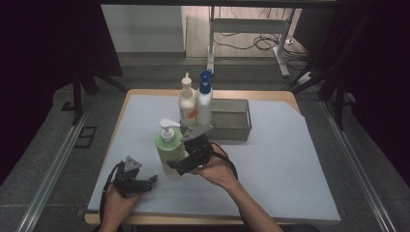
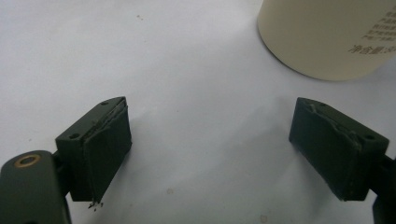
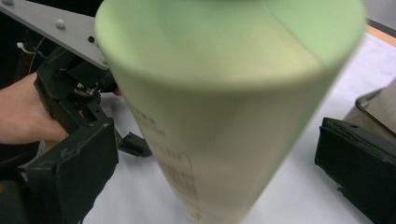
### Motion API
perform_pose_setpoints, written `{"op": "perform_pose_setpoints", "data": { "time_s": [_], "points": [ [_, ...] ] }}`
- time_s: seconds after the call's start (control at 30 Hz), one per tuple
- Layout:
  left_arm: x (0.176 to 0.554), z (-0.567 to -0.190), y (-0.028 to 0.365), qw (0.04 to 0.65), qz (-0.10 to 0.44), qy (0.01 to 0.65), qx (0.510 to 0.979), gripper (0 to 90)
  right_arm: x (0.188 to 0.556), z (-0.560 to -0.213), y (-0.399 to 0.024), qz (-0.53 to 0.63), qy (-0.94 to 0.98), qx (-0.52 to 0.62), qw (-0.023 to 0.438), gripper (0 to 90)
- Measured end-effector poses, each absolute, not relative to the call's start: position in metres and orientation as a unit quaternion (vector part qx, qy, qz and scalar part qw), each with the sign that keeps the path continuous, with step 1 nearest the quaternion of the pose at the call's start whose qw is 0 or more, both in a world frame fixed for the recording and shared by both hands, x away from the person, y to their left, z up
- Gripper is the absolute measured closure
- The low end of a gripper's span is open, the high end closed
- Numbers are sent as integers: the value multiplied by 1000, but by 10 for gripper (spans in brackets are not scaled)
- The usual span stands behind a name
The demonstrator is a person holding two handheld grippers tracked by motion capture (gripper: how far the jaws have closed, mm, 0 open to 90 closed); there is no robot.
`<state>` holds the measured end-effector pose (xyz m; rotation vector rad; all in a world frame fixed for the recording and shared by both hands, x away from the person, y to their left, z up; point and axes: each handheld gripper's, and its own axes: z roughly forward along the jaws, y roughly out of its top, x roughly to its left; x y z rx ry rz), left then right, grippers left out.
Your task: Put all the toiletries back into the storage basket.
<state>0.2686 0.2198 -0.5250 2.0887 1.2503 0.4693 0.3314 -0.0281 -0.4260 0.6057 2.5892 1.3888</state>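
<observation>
A light green pump bottle [image 1: 169,147] with a white pump head stands upright on the white table mat [image 1: 270,164]. My right gripper [image 1: 180,162] is open around its lower body from the right. In the right gripper view the bottle [image 3: 224,107] rises between the two black jaws, with a gap on each side. My left gripper [image 1: 149,182] rests open on the mat to the bottle's front left. In the left gripper view its jaws [image 2: 210,144] stand wide apart over bare mat, with the bottle's base [image 2: 322,37] at the upper right.
A cream bottle with an orange label [image 1: 187,104] and a white bottle with a blue pump [image 1: 205,99] stand at the left end of a grey metal tray [image 1: 234,121] behind the green bottle. The left hand with its gripper [image 3: 70,98] appears in the right gripper view.
</observation>
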Motion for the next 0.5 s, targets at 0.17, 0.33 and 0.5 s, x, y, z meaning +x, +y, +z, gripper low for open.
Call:
{"op": "perform_pose_setpoints", "data": {
  "time_s": [0.17,0.33,0.5],
  "points": [
    [269,-525,220,325,179,477,797,127,334,-429,-18,460,862,201,71,0],
    [269,-525,220,325,179,477,797,126,336,-432,-9,456,864,201,76,0],
    [269,-525,220,325,179,477,797,127,338,-432,-4,460,861,203,77,13]
  ]
}}
